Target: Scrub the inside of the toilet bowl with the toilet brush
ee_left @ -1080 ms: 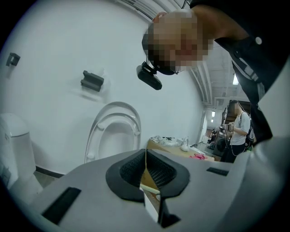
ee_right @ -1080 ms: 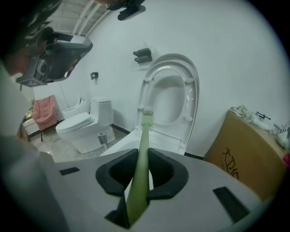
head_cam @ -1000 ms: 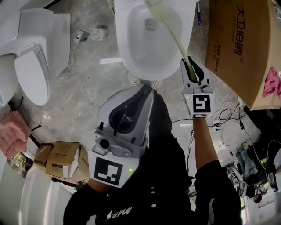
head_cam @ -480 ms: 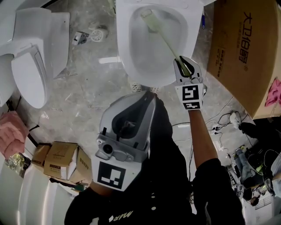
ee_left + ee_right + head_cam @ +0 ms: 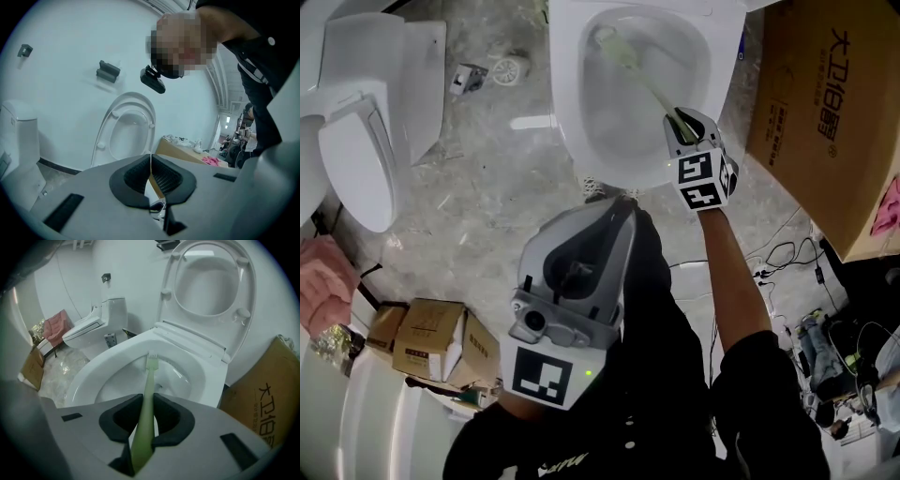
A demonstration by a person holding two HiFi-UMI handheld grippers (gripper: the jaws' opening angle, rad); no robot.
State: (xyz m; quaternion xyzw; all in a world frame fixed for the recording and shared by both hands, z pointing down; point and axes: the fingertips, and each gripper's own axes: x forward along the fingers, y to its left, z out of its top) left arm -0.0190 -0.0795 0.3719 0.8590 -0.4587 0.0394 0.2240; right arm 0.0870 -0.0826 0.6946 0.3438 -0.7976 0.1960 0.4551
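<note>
The white toilet bowl (image 5: pixel 581 122) stands at the top middle of the head view, its lid (image 5: pixel 213 280) raised. My right gripper (image 5: pixel 686 127) hangs over the bowl's right rim, shut on the pale green toilet brush (image 5: pixel 649 86). The brush reaches into the bowl (image 5: pixel 117 376), its bristle head (image 5: pixel 609 45) near the far left inner wall. In the right gripper view the brush (image 5: pixel 147 394) runs out between the jaws. My left gripper (image 5: pixel 577 272) is held close to the person's body, jaws shut with nothing between them (image 5: pixel 151 173).
A second white toilet (image 5: pixel 356 141) stands at the left, lid down. A large cardboard box (image 5: pixel 825 122) sits right of the bowl. Small cartons (image 5: pixel 431 342) lie at lower left. Cables (image 5: pixel 787 253) and a pink cloth (image 5: pixel 323 281) lie on the concrete floor.
My right gripper has moved left and toward the bowl, and the brush head has swept from the bowl's far middle to its left inner wall. The left gripper has hardly moved.
</note>
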